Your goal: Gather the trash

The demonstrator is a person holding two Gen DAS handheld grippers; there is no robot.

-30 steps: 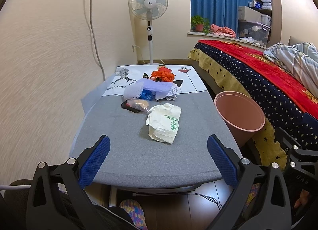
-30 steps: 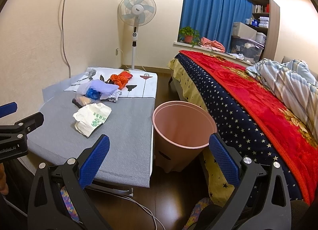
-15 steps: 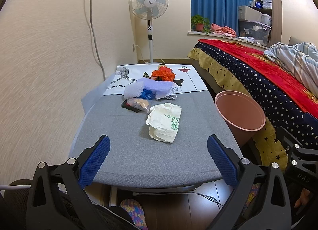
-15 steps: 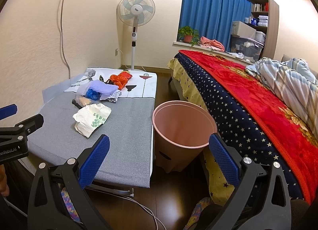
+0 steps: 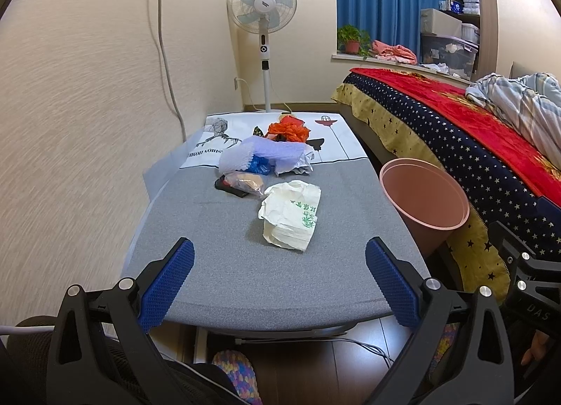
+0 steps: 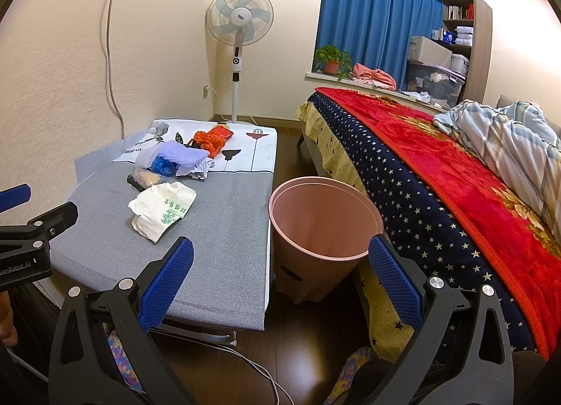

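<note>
A low grey table [image 5: 210, 247] [image 6: 228, 230] holds a heap of trash. Nearest lies a white plastic bag with green print [image 5: 292, 214] [image 6: 163, 208]. Behind it sit a clear bag with food [image 5: 247, 182], a lilac bag over a blue one [image 5: 266, 152] [image 6: 175, 156] and an orange bag [image 5: 289, 128] [image 6: 212, 137]. A pink waste bin [image 5: 424, 198] [image 6: 324, 230] stands on the floor between table and bed. My left gripper [image 5: 278, 277] is open above the table's near edge, nothing between its fingers. My right gripper [image 6: 280, 279] is open before the bin, also holding nothing.
A bed with a red and starred blanket [image 6: 438, 173] runs along the right. A standing fan [image 5: 263, 9] and a wall cable [image 5: 168, 54] are at the back left. Cables [image 6: 245, 359] lie on the dark floor under the table.
Both grippers have barely drifted; the trash and the bin lie as before.
</note>
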